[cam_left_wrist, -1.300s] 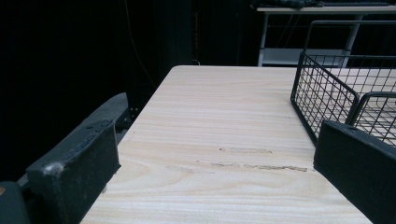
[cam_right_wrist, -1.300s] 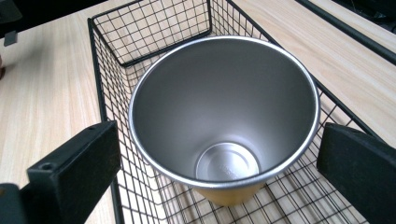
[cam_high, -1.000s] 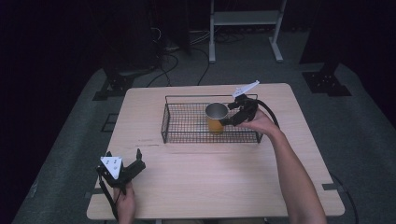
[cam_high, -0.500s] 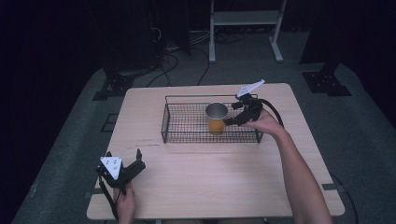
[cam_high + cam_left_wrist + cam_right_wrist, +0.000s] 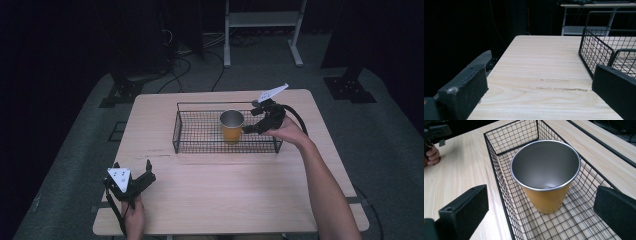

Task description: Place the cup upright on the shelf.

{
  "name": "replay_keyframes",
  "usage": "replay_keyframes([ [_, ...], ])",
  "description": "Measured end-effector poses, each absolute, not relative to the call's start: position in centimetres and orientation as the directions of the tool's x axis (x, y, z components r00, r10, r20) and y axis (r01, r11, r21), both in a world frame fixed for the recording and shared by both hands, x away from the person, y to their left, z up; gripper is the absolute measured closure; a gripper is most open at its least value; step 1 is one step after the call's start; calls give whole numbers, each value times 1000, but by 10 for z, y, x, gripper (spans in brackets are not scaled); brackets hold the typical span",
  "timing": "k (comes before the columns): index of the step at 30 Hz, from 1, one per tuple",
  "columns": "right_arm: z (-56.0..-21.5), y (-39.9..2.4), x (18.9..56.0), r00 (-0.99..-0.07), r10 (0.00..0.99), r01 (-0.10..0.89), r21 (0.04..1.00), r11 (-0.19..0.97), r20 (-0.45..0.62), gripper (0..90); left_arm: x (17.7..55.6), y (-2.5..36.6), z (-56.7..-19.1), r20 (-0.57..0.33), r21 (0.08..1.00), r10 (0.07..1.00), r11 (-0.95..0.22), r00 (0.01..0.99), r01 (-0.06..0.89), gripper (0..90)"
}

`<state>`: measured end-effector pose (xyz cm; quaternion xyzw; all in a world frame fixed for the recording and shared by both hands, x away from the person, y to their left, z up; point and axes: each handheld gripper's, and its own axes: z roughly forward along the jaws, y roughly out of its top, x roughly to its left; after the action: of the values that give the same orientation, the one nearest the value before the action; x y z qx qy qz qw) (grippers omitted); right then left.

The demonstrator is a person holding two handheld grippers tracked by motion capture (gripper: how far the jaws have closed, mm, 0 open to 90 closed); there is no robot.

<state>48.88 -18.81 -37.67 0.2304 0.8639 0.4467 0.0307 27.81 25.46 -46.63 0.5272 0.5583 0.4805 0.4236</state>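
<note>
An orange cup [image 5: 232, 127] with a steel inside stands upright in the black wire basket [image 5: 176, 131] at the table's back middle. My right gripper [image 5: 252, 125] hovers just right of the cup, tilted down toward it. In the right gripper view its jaws are spread wide; the cup [image 5: 546, 180] stands ahead of them, touching neither, inside the basket [image 5: 496, 175]. My left gripper [image 5: 132, 167] rests low near the table's front left corner, open with nothing between its jaws. In the left gripper view it [image 5: 539, 85] faces bare tabletop, with the basket's corner [image 5: 596, 52] at the right.
The wooden table [image 5: 225, 190] has free room in front of the basket. Its left edge [image 5: 501, 60] runs close to my left gripper. A white metal frame [image 5: 260, 20] stands on the floor behind the table. The other hand [image 5: 432, 152] shows far off.
My right gripper has drawn back a little to the right, away from the cup. The cup stays upright in the basket. The left gripper has not moved.
</note>
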Motion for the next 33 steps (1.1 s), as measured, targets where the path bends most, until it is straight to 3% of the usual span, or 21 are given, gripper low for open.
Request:
replay_keyframes([
  [33, -367, -233, 453, -890, 425, 364, 820, 442, 166, 0, 278, 254, -466, 39, 983, 996, -23, -83, 182, 0],
])
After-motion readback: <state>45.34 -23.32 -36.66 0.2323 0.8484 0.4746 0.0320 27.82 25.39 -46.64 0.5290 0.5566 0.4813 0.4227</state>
